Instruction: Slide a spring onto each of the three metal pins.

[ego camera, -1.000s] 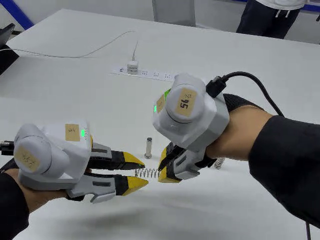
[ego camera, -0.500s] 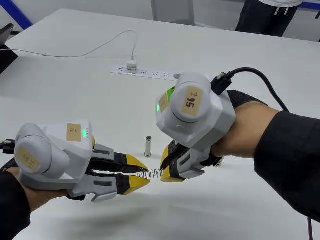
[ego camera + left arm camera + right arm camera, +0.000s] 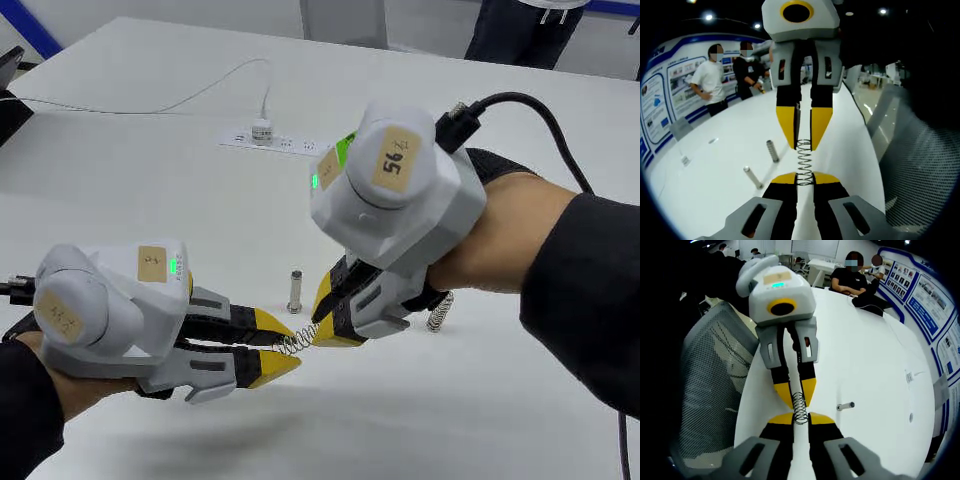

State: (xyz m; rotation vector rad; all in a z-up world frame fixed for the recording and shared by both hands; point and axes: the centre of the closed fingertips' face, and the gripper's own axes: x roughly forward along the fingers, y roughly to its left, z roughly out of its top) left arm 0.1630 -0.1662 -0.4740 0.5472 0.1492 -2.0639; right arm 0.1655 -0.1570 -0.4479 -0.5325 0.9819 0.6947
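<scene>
shiny metal spring and pin

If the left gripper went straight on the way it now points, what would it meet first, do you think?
The right gripper: its tips face the left gripper head-on, bridged by the spring that the left one holds. The gap looks short, though depth is unclear.

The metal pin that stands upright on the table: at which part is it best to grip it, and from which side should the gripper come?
Grip the metal pin low on its shaft, coming level from the side, jaws closing across the round shaft. It stands upright and slim, so a top-down grip would likely cover the end where the spring must go on.
</scene>
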